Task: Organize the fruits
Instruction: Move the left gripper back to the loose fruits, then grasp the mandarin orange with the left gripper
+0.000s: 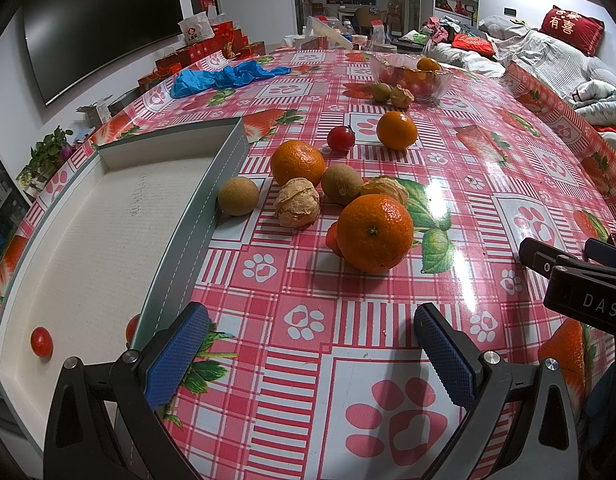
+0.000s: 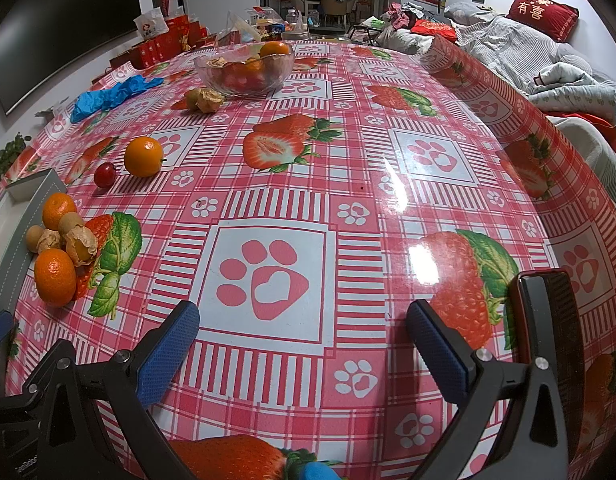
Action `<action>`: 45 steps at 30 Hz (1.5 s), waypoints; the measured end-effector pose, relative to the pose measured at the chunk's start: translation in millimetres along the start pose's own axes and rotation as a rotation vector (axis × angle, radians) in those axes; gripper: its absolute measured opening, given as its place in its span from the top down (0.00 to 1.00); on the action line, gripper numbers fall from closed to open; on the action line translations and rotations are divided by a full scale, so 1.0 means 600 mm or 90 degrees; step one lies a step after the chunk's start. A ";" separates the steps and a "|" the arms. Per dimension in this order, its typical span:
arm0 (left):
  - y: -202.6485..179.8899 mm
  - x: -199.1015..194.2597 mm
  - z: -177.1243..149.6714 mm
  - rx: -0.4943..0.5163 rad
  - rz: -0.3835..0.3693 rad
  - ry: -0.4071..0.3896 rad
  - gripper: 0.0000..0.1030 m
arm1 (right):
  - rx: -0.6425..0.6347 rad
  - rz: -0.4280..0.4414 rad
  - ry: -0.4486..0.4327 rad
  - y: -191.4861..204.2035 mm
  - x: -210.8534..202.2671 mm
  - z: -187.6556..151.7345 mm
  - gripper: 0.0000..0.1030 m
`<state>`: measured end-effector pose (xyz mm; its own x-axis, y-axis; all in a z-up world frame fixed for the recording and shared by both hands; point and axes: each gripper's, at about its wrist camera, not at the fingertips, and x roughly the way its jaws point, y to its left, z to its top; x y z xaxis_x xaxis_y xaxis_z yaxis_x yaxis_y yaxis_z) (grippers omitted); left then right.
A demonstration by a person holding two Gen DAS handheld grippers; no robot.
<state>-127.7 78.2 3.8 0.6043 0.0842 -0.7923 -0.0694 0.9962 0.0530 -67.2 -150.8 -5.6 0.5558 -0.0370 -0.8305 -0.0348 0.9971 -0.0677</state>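
— How does the left gripper (image 1: pixel 309 344) stand?

— Its jaws are spread wide, nothing between them. The blue ribbed pads (image 1: pixel 176 356) face each other across a broad gap, held low and reaching forward, each one fixed with bolts to a black arm.

— And the right gripper (image 2: pixel 304 340)?

— The same: wide apart and empty, its blue fingertips (image 2: pixel 170 350) angled inward from black arms, low and level.

— Do the two show up in each other's views?

— Yes. In the left wrist view the right gripper's black body shows at the right edge, just beside the left one. In the right wrist view a bit of blue pad sits at the far left edge.
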 end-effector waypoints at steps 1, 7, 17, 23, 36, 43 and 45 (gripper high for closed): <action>0.000 0.000 0.000 0.000 0.000 0.000 0.00 | 0.000 0.000 0.000 0.000 0.000 0.000 0.00; 0.001 0.000 -0.001 0.000 -0.001 0.000 0.00 | 0.000 0.000 0.000 0.000 0.000 0.000 0.00; -0.009 -0.023 0.036 0.008 -0.021 0.005 0.12 | 0.000 0.000 0.000 0.000 0.000 0.000 0.00; -0.023 0.010 0.072 -0.008 -0.047 0.060 0.27 | 0.000 0.000 0.000 0.000 0.000 0.000 0.00; -0.017 0.024 0.071 -0.050 -0.063 0.076 0.60 | -0.001 -0.002 0.000 0.000 0.001 0.001 0.00; 0.013 -0.024 0.055 -0.047 -0.065 0.047 0.60 | -0.002 -0.002 0.001 0.000 0.000 0.000 0.00; 0.024 -0.039 0.050 -0.050 -0.067 0.036 0.60 | -0.016 0.008 0.006 0.009 -0.001 0.000 0.00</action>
<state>-119.0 91.1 41.2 0.5663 -0.0241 -0.8238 -0.0708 0.9945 -0.0777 -67.4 -145.3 -5.6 0.5478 -0.0248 -0.8362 -0.0633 0.9955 -0.0710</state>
